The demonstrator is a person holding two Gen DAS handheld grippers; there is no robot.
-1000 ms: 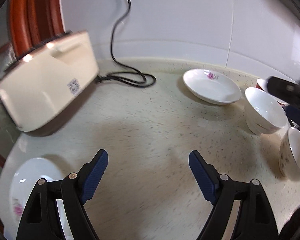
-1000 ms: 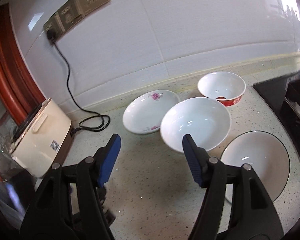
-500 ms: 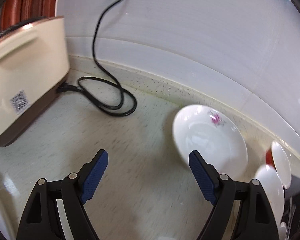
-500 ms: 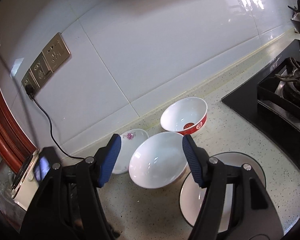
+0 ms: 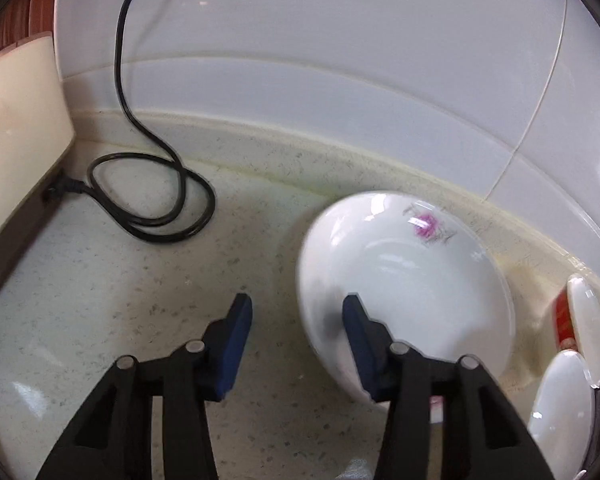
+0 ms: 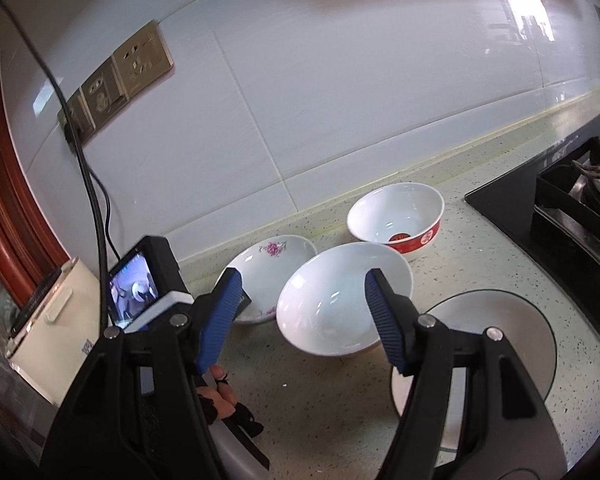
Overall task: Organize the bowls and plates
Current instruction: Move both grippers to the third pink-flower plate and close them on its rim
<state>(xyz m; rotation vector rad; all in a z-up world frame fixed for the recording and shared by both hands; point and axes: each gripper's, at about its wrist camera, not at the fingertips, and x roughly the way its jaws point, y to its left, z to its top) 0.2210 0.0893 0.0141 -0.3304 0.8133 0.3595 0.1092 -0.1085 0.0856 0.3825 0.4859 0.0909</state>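
A white plate with a pink flower [image 5: 412, 280] lies on the speckled counter near the wall. My left gripper [image 5: 296, 308] straddles the plate's near-left rim, one finger over the plate and the other outside it. Its jaws are closing and the pads stand apart from the rim. Beyond it at the right edge are a plain white bowl [image 5: 560, 412] and a red-sided bowl [image 5: 580, 316]. My right gripper [image 6: 304, 292] hovers open and empty in front of the white bowl [image 6: 340, 304]. The flowered plate [image 6: 268, 268], the red bowl [image 6: 396, 216] and a grey-rimmed plate [image 6: 500, 332] lie around it.
A cream appliance [image 5: 16, 128] stands at the left, with its black cord [image 5: 156, 200] looped on the counter. Wall sockets [image 6: 116, 80] sit above it. A black gas hob [image 6: 572, 216] bounds the counter on the right. A person's hand [image 6: 220, 396] holds the left tool.
My left gripper has swept right across the counter to the flowered plate, and its jaws have narrowed around the rim. The right gripper has stayed open over the bowls.
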